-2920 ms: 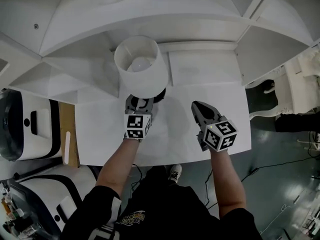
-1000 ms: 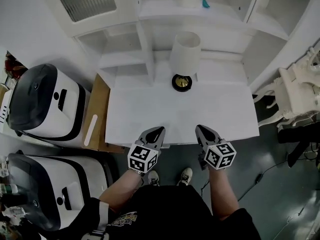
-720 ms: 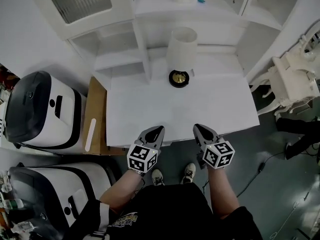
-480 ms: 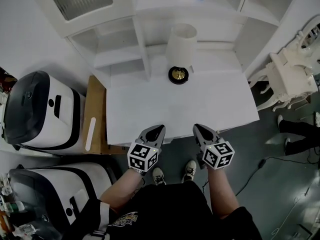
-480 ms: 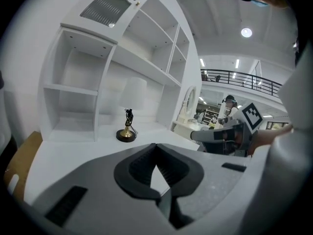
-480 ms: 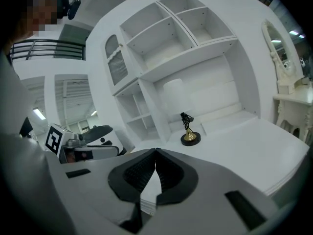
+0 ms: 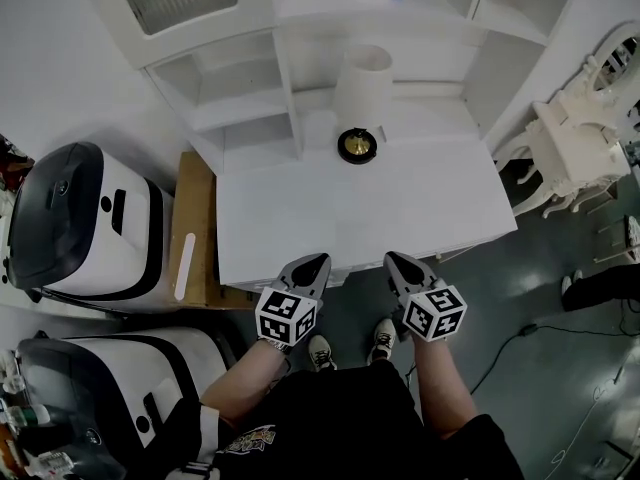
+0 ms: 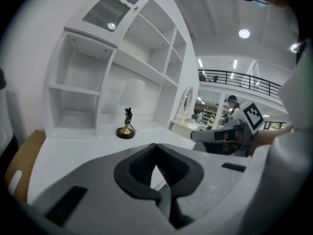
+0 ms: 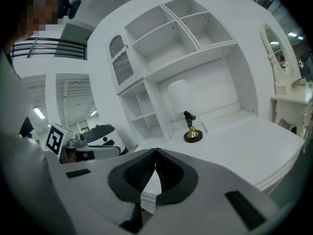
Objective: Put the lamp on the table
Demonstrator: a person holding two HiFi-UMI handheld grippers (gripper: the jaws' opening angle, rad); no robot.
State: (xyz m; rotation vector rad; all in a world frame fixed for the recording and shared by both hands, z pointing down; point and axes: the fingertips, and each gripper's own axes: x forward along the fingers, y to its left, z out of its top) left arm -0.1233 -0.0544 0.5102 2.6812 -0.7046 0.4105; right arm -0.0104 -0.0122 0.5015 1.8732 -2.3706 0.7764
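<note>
Head view with both gripper views. The lamp (image 7: 362,83) stands upright on the white table (image 7: 400,213), near the table's far edge in the upper centre of the frame. Its dark round base with a brass centre rests on the tabletop just in front of the shelf unit (image 7: 240,103), and its white shade rises against the back panel. Neither tool touches it. The left gripper (image 7: 316,262) and the right gripper (image 7: 395,261) lie side by side at the lower centre, at the table's near edge and well apart from the lamp. Each gripper view shows its jaws clenched tip to tip with nothing between them; only pale table surface shows through the small gap behind the tips. Judged from this arrangement, the placement named in the task appears complete, since the lamp is set down, free-standing and released. The pictures indicate nothing left to do, except perhaps carrying the empty tools clear of the table.
</note>
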